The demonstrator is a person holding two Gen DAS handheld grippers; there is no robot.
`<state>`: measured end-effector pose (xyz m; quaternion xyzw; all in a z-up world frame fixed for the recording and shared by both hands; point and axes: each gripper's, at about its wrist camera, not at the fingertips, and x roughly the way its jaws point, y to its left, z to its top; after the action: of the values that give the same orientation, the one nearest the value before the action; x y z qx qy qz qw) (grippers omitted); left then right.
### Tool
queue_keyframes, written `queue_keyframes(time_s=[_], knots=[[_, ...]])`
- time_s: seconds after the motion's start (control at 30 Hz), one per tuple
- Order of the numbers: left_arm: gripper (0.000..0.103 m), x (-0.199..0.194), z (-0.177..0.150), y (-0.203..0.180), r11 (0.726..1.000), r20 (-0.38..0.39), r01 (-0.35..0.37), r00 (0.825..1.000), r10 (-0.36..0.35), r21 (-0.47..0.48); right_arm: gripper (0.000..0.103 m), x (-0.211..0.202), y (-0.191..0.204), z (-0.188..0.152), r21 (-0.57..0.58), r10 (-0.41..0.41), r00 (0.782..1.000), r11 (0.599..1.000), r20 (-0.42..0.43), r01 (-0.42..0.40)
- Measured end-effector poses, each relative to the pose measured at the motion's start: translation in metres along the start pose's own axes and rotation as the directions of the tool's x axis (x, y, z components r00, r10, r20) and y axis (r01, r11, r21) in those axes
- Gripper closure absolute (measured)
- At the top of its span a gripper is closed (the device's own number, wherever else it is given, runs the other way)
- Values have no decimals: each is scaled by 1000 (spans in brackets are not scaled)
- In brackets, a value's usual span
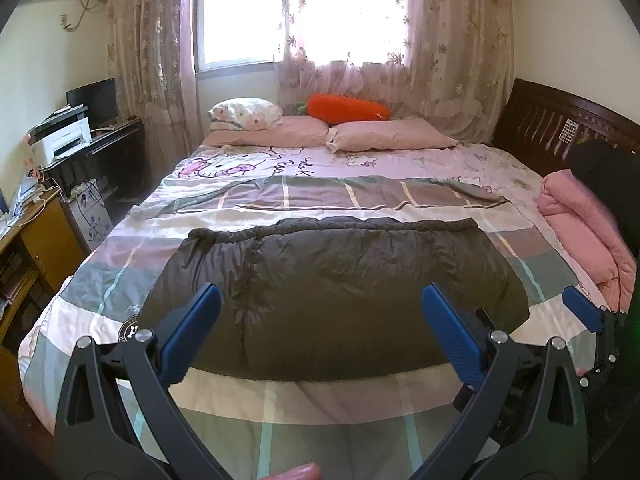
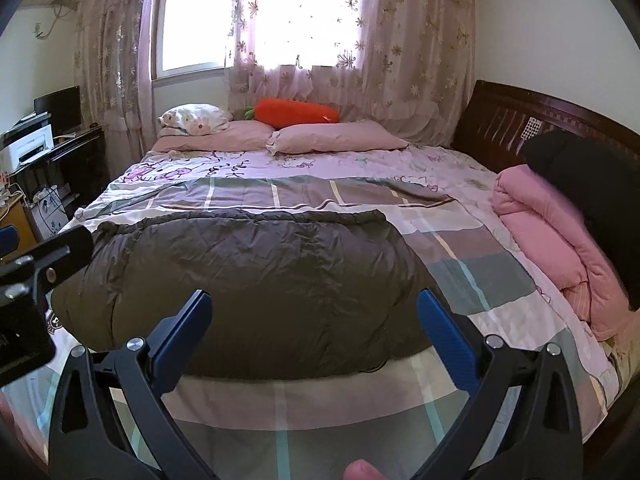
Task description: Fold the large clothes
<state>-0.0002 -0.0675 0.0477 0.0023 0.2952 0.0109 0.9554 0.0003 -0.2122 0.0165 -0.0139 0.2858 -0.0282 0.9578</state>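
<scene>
A large dark grey-brown padded garment (image 1: 332, 292) lies folded flat across the middle of the bed (image 1: 120, 256), with a round badge at its near left corner (image 1: 130, 326). In the right wrist view the same garment (image 2: 248, 280) fills the centre. My left gripper (image 1: 322, 294) hovers open above the garment's near edge, nothing between its blue fingers (image 1: 200, 320). My right gripper (image 2: 314, 300) is likewise open over the near edge, empty. The right gripper's blue finger (image 1: 582, 308) shows at the right of the left wrist view; the left gripper's body (image 2: 36, 268) shows at the left of the right wrist view.
A plaid quilt (image 1: 400, 196) covers the bed. A folded pink blanket (image 1: 580, 232) with a black item (image 2: 592, 184) on it lies at the right edge. Pillows (image 1: 384, 134) and an orange carrot plush (image 1: 348, 108) sit at the far end. A desk with a printer (image 1: 60, 140) stands left.
</scene>
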Motion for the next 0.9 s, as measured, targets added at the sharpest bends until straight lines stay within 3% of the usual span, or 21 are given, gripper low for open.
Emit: queue_keyframes(time_s=[0.9], knots=[[2,3,-3,2,1000,-15,0,1000,-1,-1,1,1,7,-2,-16,-4,1000,1000,-10,4]])
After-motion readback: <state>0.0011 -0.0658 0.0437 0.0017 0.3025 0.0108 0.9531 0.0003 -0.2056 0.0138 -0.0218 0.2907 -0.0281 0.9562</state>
